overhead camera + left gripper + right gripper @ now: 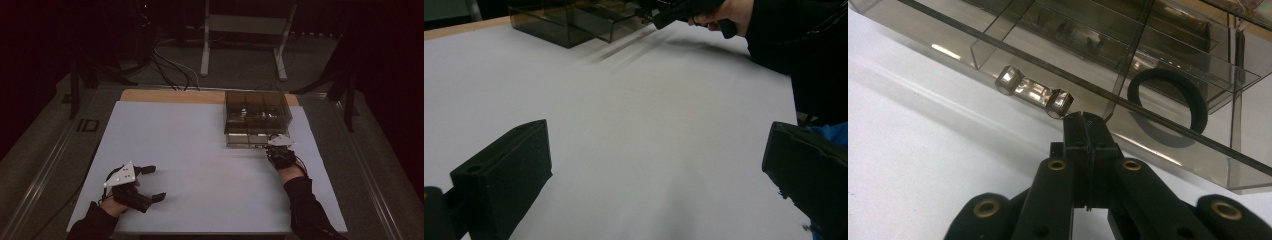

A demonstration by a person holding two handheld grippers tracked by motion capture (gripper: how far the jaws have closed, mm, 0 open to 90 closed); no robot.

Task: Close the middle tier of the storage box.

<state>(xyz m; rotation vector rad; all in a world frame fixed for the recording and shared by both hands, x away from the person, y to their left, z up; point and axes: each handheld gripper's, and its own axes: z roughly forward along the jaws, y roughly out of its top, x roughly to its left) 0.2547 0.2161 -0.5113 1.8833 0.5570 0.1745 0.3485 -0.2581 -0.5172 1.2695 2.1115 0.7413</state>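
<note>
The right tool (1087, 131) has its jaws pressed together with nothing visible between them, the tips right at one end of the clear handle (1034, 93) on the pulled-out drawer (1168, 135). I can't tell whether they touch it. The handle's long axis runs across the drawer front, off to the left of the tips as the right gripper view shows it. Just beyond, inside the drawer, lies a black hair tie (1168, 100), flat on the bottom. The drawer belongs to a smoky plastic organizer (257, 112) at the far right of the counter (200, 165). The left tool (145, 182), jaws spread wide and empty, rests well apart at the near left, so the right hand is plainly the nearer one. The counter is pale and bare; the room around is dark, with cables (170, 67) on the floor behind.
</note>
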